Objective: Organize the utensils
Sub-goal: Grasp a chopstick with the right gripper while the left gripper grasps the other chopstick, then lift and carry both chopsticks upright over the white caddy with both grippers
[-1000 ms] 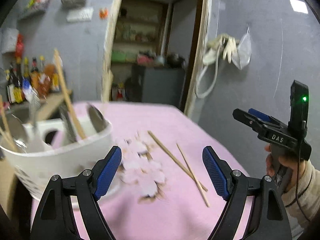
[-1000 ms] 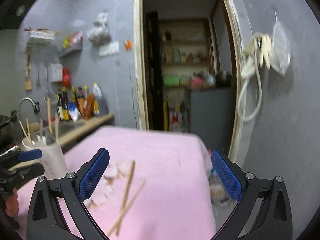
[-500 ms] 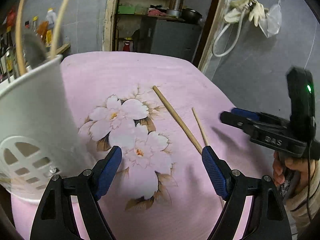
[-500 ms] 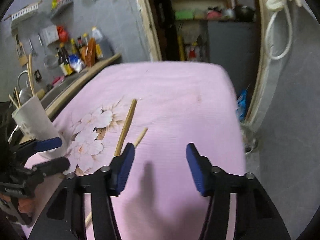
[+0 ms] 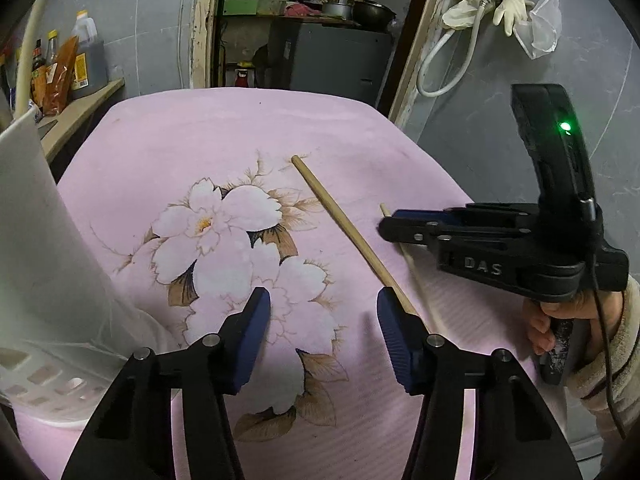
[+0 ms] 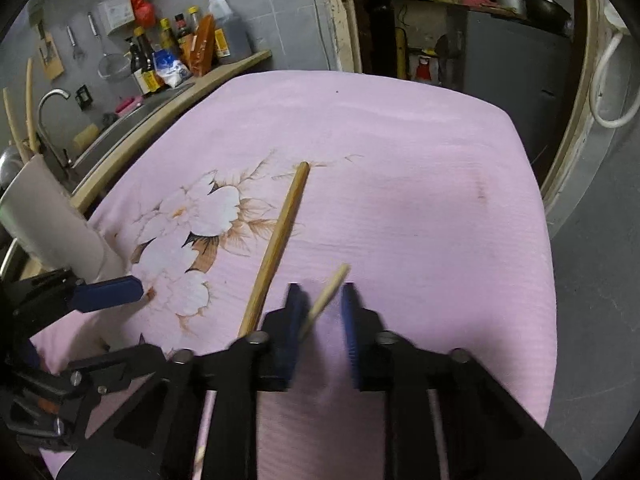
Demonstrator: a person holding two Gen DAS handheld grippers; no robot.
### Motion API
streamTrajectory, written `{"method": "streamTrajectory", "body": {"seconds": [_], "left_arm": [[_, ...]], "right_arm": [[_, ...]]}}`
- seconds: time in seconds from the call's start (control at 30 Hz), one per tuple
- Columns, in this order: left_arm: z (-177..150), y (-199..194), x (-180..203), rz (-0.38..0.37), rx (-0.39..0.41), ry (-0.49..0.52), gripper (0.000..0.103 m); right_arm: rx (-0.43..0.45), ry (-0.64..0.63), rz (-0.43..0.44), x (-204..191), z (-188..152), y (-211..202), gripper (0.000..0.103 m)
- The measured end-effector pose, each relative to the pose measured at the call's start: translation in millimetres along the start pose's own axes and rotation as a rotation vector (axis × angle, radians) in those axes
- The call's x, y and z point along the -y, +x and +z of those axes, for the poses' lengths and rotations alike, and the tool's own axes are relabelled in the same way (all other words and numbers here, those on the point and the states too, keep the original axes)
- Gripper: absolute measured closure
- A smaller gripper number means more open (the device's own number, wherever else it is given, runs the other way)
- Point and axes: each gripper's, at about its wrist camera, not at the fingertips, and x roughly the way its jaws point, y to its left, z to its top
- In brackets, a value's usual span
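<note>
Two wooden chopsticks lie on the pink flowered cloth (image 5: 208, 140). The thicker chopstick (image 5: 344, 224) (image 6: 280, 236) runs diagonally. The thin chopstick (image 6: 326, 294) lies between the blue pads of my right gripper (image 6: 322, 312), whose jaws are narrowed around it with a gap still showing on the right side. In the left wrist view the right gripper (image 5: 400, 226) sits low over the thin chopstick (image 5: 416, 276). My left gripper (image 5: 320, 336) is open and empty above the flower print, beside the white utensil holder (image 5: 44, 248).
The white holder (image 6: 48, 224) stands at the cloth's left edge. A counter with sauce bottles (image 6: 176, 56) and a sink tap (image 6: 52, 100) lies left. A doorway with shelves (image 5: 304, 8) is behind. A grey wall with hanging gloves (image 5: 492, 0) is to the right.
Both grippers have dropped toward the cloth. The right gripper's jaws have narrowed from wide open to close around the thin chopstick. The left gripper's jaws have narrowed a little.
</note>
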Motion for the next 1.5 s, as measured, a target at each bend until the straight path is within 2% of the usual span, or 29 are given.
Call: {"method": "streamTrajectory", "body": {"seconds": [0.17,0.33,0.6,0.7,0.73,0.87,1.0,1.07,1.2,1.3,1.4,1.47,1.5], "left_arm": [[9,8,4,-0.004,-0.008,-0.002,0.056],[24,27,8,-0.018,-0.030,-0.028,0.056],[45,60,2,-0.002,-0.083,-0.086,0.057],[48,62,-1,-0.001,-0.097,-0.104,0.068],[49,63,-3,-0.005,-0.107,-0.114,0.076],[53,66,-9,-0.052,-0.139,-0.148,0.089],[56,68,-10,-0.087,-0.179,-0.160,0.094],[53,64,-11,-0.098,-0.186,-0.171,0.098],[38,48,-8,-0.156,-0.197,-0.157,0.099],[24,29,-3,-0.173,-0.170,-0.115,0.099],[12,-1,0,-0.189,-0.091,-0.098,0.099],[6,-23,2,-0.188,-0.011,-0.090,0.099],[4,-32,3,-0.181,0.027,-0.082,0.099]], "right_arm": [[-0.003,-0.030,-0.015,5,-12,-17,0.098],[0.008,-0.024,-0.067,17,-31,-38,0.099],[0.011,-0.009,-0.095,22,-49,-56,0.099],[-0.016,-0.034,-0.105,18,-47,-55,0.097],[-0.025,-0.039,-0.106,17,-47,-55,0.097],[-0.080,-0.059,-0.117,16,-44,-51,0.097],[-0.123,-0.048,-0.128,13,-37,-44,0.097],[-0.118,-0.022,-0.130,15,-38,-44,0.098],[-0.050,0.009,-0.122,12,-45,-57,0.100],[0.056,0.039,-0.093,4,-57,-73,0.100],[0.204,0.056,-0.051,-10,-69,-96,0.100],[0.281,0.038,-0.069,-22,-74,-108,0.100],[0.348,0.015,-0.093,-32,-78,-117,0.100]]}}
